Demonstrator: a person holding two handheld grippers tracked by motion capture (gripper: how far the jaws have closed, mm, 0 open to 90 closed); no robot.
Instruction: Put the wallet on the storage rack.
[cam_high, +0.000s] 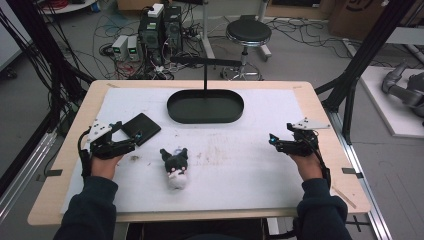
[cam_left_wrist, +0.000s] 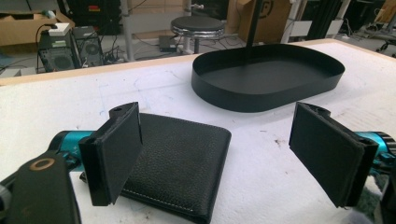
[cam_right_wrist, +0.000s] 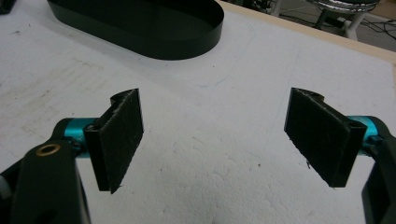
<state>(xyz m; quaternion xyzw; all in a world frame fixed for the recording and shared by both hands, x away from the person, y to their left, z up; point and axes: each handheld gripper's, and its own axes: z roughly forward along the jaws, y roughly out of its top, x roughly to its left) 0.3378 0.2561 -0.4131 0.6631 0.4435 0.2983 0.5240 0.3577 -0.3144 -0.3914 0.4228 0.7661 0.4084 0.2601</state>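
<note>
White-covered table (cam_high: 240, 165) in a cable-strewn lab, both grippers low and empty.
Left gripper (cam_high: 131, 143), jaws spread wide, sits beside a black leather wallet (cam_left_wrist: 180, 163); right gripper (cam_high: 272, 142) likewise released; plush toy (cam_high: 174, 167) lies between, oval black tray (cam_high: 205, 106) behind.

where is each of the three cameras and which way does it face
High view: above the person's side, looking forward and down on the table; both forearms, left gripper and right gripper show.
Left gripper view: rides the left gripper, facing the wallet and tray; its open fingers show.
Right gripper view: rides the right gripper, facing bare mat; open fingers.
All three share the tray.
</note>
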